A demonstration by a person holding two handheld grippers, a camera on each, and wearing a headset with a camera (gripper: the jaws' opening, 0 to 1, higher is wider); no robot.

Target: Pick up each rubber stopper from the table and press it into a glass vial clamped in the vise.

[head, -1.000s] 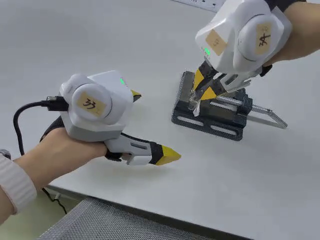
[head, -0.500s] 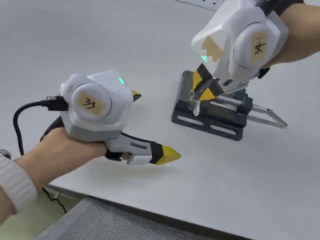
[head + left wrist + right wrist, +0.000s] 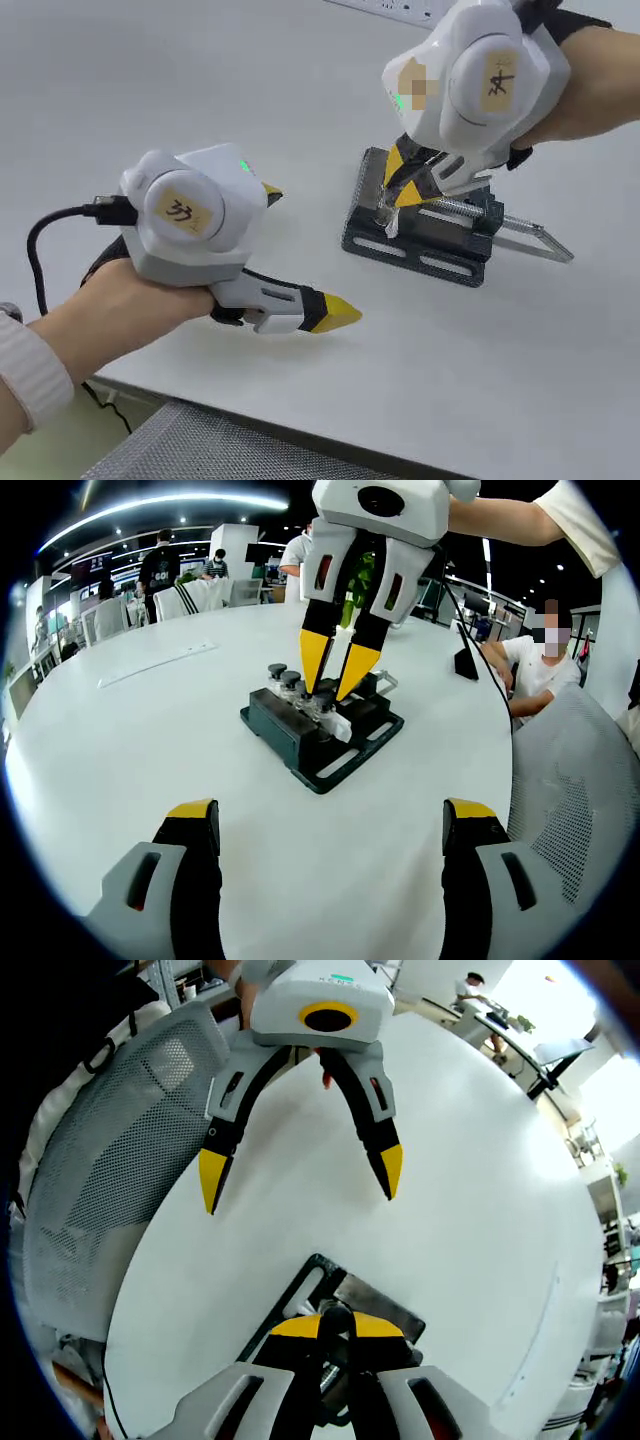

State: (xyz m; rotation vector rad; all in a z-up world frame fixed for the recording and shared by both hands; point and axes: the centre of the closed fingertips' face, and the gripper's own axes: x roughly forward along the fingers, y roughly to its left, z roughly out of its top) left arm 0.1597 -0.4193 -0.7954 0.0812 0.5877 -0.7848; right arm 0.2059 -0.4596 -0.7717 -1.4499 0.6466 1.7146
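The right hand-held gripper (image 3: 403, 185) was seen closed narrowly on a rubber stopper (image 3: 335, 1315) atop a glass vial (image 3: 325, 708) clamped in the vise (image 3: 420, 240), far right on the bench (image 3: 200, 80). The left hand-held gripper (image 3: 306, 251) was held wide open and empty, near left.

Most of stopper (image 3: 335, 1313) hidden btwn right gripper (image 3: 337, 1328) jaws; vise (image 3: 412, 250) top behind it in head view.
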